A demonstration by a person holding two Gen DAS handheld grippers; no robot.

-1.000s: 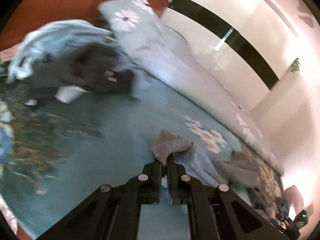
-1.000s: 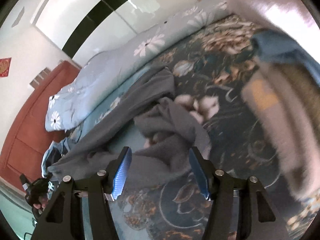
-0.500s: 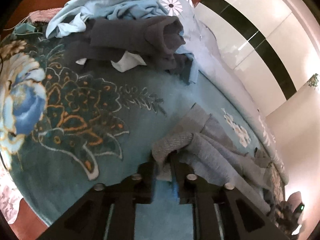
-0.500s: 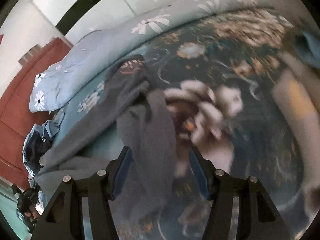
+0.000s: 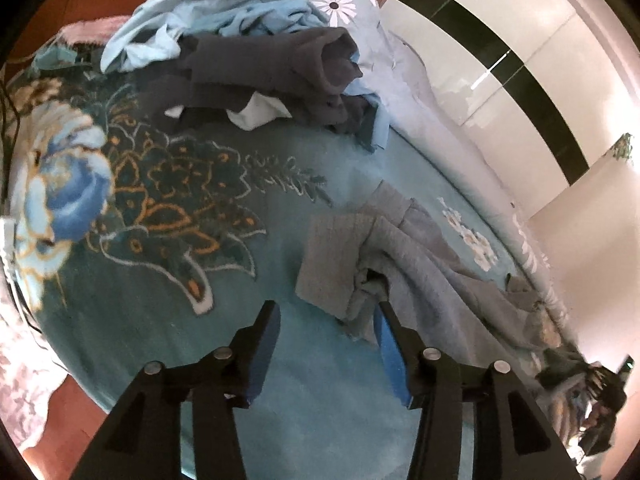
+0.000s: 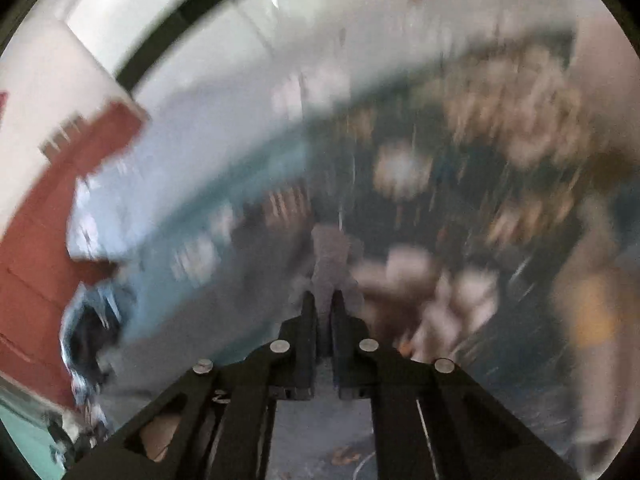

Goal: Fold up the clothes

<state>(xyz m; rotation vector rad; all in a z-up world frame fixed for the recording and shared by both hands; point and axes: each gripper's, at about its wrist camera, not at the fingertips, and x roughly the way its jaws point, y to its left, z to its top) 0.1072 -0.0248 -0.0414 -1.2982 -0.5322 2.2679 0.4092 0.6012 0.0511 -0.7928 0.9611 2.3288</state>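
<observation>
A grey knit garment (image 5: pixel 404 256) lies rumpled on the teal floral bedspread (image 5: pixel 168 216), stretching away to the right. My left gripper (image 5: pixel 326 308) is open just above its near folded corner; cloth drapes against the right finger (image 5: pixel 386 344). In the right wrist view, which is badly motion-blurred, my right gripper (image 6: pixel 324 300) is shut on a bunched piece of the grey garment (image 6: pixel 334 260), which sticks up between its tips.
A pile of clothes sits at the far end of the bed: a dark grey sweater (image 5: pixel 272 76), a light blue garment (image 5: pixel 208 16) and a white piece (image 5: pixel 256 114). A pale blue flowered duvet (image 5: pixel 404 80) runs along the wall. The red headboard (image 6: pixel 36 240) is at left.
My left gripper has opened and let go of the grey garment's corner, which now lies on the bed. My right gripper has shut on another part of the garment and is moving fast.
</observation>
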